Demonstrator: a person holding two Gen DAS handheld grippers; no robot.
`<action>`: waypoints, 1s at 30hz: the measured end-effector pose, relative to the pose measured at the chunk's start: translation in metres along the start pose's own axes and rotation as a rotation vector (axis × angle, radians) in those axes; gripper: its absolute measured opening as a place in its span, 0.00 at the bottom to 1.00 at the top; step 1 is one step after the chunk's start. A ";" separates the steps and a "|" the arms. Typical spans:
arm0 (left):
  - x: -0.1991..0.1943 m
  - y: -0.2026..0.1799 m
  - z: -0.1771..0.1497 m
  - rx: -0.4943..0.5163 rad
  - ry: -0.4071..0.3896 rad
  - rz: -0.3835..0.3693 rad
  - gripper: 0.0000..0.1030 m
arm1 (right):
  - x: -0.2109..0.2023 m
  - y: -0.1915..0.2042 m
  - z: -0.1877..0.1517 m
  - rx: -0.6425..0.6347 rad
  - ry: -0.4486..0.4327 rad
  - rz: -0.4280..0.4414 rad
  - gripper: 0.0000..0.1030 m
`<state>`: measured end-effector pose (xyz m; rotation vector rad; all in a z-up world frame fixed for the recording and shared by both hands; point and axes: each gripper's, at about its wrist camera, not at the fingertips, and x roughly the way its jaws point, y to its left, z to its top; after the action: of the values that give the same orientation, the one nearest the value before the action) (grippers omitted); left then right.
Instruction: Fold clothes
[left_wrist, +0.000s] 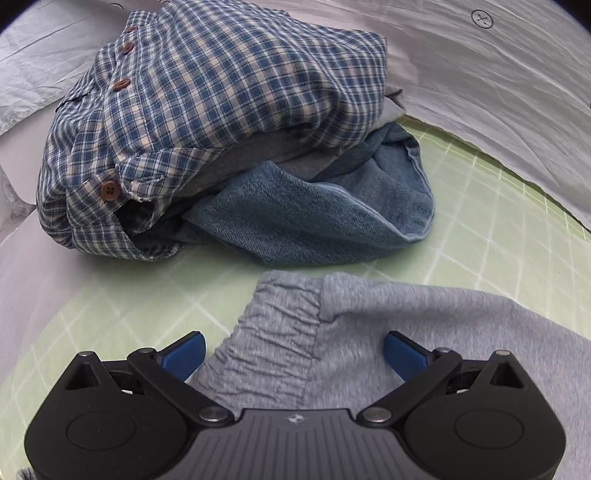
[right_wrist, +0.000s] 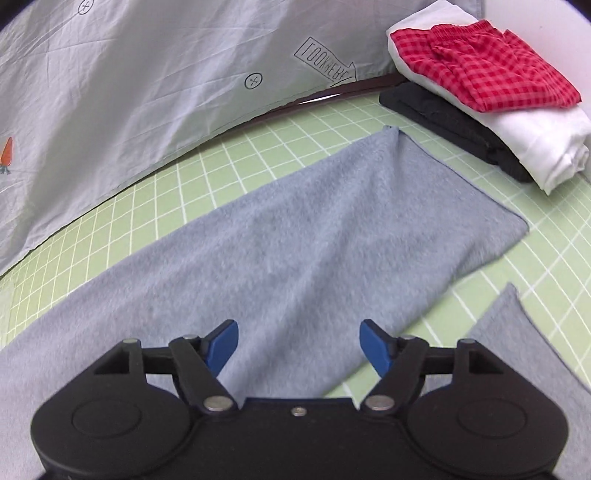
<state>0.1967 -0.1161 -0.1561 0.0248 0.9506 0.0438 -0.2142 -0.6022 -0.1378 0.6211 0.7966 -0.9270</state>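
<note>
Hovering low over the grey sweatpants (left_wrist: 369, 332), the left gripper (left_wrist: 293, 345) has its jaws spread wide, holding nothing, above the gathered waistband (left_wrist: 280, 325) at lower centre. Upper left: blue plaid shirt (left_wrist: 207, 96) heaped on denim garment (left_wrist: 314, 218). Right gripper (right_wrist: 299, 341) also wide and empty over 1 pant leg (right_wrist: 295, 236) lying flat on the green grid mat (right_wrist: 207, 173). Upper right: red checked shorts (right_wrist: 491, 74) on white folded cloth (right_wrist: 546, 136) on black garment (right_wrist: 443, 122). Grey sheet (right_wrist: 147, 74) behind.
</note>
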 end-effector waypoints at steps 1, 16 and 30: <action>0.005 0.003 0.004 -0.020 -0.004 -0.014 0.99 | -0.004 0.005 -0.003 -0.009 0.002 -0.003 0.72; 0.044 0.018 0.047 0.059 -0.053 -0.088 1.00 | -0.053 0.053 -0.035 -0.050 -0.004 -0.032 0.80; -0.088 0.030 -0.015 0.008 -0.131 -0.179 0.99 | -0.074 -0.024 -0.082 0.045 -0.061 -0.023 0.95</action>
<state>0.1328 -0.0904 -0.0922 -0.0496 0.8185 -0.1255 -0.2884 -0.5176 -0.1267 0.6213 0.7308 -0.9829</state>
